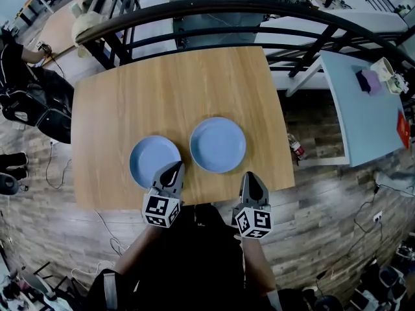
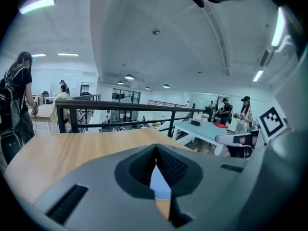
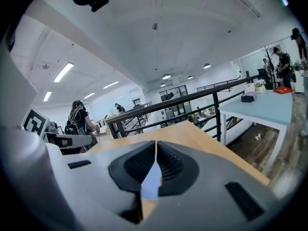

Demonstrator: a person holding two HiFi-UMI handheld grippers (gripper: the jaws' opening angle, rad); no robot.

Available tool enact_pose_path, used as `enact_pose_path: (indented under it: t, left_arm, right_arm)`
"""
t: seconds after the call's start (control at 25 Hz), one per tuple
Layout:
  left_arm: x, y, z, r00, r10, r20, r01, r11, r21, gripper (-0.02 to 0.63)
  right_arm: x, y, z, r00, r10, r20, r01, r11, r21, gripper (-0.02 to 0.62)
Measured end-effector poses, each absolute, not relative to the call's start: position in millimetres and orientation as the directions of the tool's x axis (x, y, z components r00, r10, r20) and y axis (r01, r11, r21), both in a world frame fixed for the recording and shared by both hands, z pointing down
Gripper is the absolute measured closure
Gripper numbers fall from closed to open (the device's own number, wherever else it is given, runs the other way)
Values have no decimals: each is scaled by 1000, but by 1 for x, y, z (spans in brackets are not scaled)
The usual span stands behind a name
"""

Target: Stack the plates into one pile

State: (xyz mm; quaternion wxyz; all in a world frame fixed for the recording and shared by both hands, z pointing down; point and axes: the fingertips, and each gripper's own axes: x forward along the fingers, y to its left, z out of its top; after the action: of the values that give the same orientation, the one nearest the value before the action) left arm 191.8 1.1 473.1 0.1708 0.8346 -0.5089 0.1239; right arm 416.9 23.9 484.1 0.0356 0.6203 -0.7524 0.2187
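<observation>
Two light blue plates lie side by side on the wooden table [image 1: 130, 96]: the left plate [image 1: 150, 159] and the right plate [image 1: 218, 144], a small gap apart. My left gripper [image 1: 175, 166] is shut and empty, its tip over the left plate's near right rim. My right gripper [image 1: 251, 176] is also shut and empty, just off the right plate's near right rim, over the table's front edge. In the left gripper view the jaws [image 2: 155, 146] meet, with a sliver of blue plate [image 2: 159, 184] below them. The right gripper view shows the same: meeting jaws [image 3: 156, 142] over a blue plate [image 3: 151, 182].
A black metal railing [image 1: 214, 8] runs behind the table's far edge. A pale blue table [image 1: 363, 115] with small items stands to the right, past a gap of wooden floor. Black bags [image 1: 39, 102] sit on the floor to the left. People stand in the background [image 2: 19, 90].
</observation>
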Motion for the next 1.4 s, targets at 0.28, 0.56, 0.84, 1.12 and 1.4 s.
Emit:
enact_pose_path:
  t: [0.28,0.56,0.84,1.12,1.4]
  left_arm:
    - [188,-30,494,434,-792,430,-900,-399,174,583]
    - [187,-61,527,442,-754,486,-896,-397,200,583]
    - [186,-77,563,456,-691,561,-888,-399,230,581]
    - [184,-84,606,460,-593,661,-882,-392,262,580]
    - [180,-92,646,447,-493,746,-885,-365,289,578]
  right_arm:
    - [418,1,499,-220,-909,353,-950,118,-289,560]
    - [416,-22,526,-197,-890,412,-955,79,-287,560]
    - [417,-38,552,-171,-865,472,-962,43,-271,558]
    - [415,-47,584,-146,-826,545,-961,-13,-277,557]
    - [416,-52,615,-124,-787,605,-963,-52,-265,554]
